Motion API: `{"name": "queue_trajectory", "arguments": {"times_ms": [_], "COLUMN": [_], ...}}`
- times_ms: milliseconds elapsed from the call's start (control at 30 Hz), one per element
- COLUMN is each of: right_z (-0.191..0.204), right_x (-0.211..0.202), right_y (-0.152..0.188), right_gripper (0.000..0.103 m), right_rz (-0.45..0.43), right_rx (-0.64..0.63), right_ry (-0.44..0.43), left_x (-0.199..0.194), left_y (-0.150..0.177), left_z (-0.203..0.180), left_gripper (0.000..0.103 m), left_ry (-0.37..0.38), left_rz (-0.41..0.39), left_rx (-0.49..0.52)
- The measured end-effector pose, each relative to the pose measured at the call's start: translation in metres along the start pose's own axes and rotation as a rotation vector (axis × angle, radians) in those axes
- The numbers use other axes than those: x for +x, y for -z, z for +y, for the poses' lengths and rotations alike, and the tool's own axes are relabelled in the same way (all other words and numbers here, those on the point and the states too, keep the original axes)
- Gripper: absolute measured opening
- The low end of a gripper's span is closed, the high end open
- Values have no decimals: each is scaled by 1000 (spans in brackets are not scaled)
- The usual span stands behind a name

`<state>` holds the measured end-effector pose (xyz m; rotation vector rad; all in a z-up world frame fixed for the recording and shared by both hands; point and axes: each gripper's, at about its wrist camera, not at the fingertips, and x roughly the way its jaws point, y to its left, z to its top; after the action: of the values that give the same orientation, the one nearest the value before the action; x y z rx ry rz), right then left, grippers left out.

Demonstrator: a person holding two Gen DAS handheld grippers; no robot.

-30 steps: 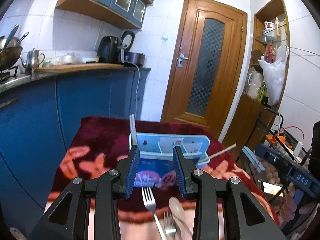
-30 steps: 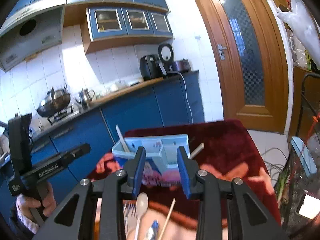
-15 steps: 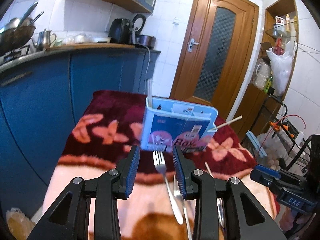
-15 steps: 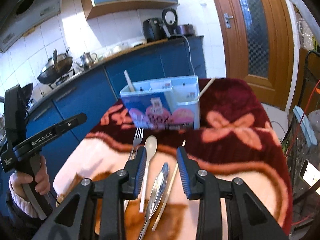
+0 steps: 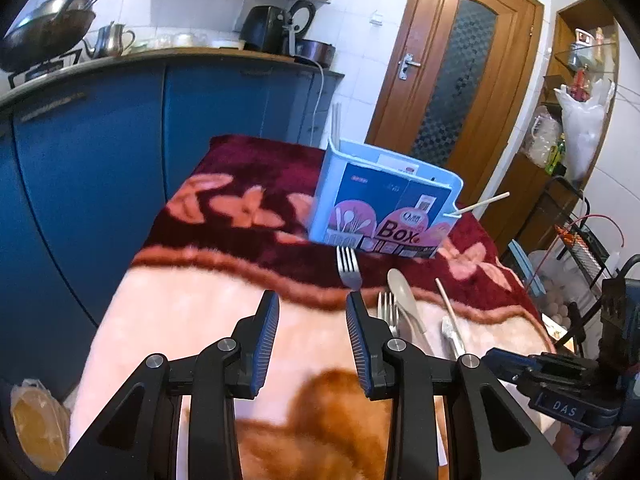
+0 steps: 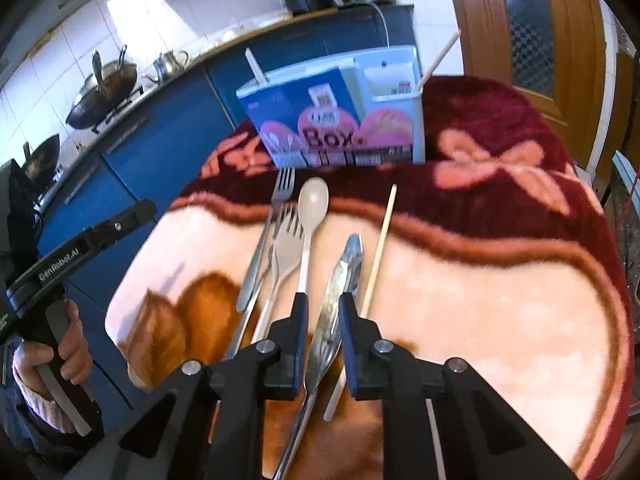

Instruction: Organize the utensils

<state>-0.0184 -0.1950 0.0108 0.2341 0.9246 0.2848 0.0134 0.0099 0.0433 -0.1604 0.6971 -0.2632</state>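
A light-blue utensil box (image 6: pixel 340 116) stands upright at the far end of the blanket-covered table; it also shows in the left wrist view (image 5: pixel 384 208). A chopstick (image 6: pixel 440 56) and a white stick (image 6: pixel 254 66) stand in it. In front of it lie a metal fork (image 6: pixel 266 236), a second fork (image 6: pixel 286 248), a beige spoon (image 6: pixel 312 208), a shiny metal utensil (image 6: pixel 340 284) and a loose chopstick (image 6: pixel 378 248). My right gripper (image 6: pixel 323 306) is open and straddles the shiny utensil without closing on it. My left gripper (image 5: pixel 312 308) is open and empty, above bare blanket left of the utensils.
The table carries a red, pink and orange flowered blanket (image 6: pixel 500 280). Blue kitchen cabinets (image 5: pixel 100 140) run along the left. A wooden door (image 5: pixel 460 80) is behind the box. A wire rack (image 5: pixel 580 240) with clutter stands at the right.
Both grippers have pulled back from the box and tilted down toward the table. The right gripper now sits over the shiny utensil; the left hangs over bare blanket.
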Motion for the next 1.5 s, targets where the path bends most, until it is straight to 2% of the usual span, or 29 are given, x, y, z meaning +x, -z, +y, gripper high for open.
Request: {"name": "queue_trajectory", "arguments": {"times_ms": [233,633,767,1300,1500], "right_z": [-2,3,3,5,1], "right_x": [17,19,18,22,33], "right_y": [2,-1,1,-3,-6], "right_gripper": [17,18,25,33,32], "right_rz": [76,140,168,198,206], "right_rx": [12,-12,-7,-22,-24], "right_ry": [16,90,110,170,163], "left_x": [8,17,19,24,28], "left_y": [6,11,11,14,14], "left_z": [5,9,10,10,7], "left_gripper": [35,35,35,35,35], "left_ry": [-1,4,7,13,22], "left_rz": [28,60,63,84,94], "left_rx": [-19,-30,-38,-39,-36]}}
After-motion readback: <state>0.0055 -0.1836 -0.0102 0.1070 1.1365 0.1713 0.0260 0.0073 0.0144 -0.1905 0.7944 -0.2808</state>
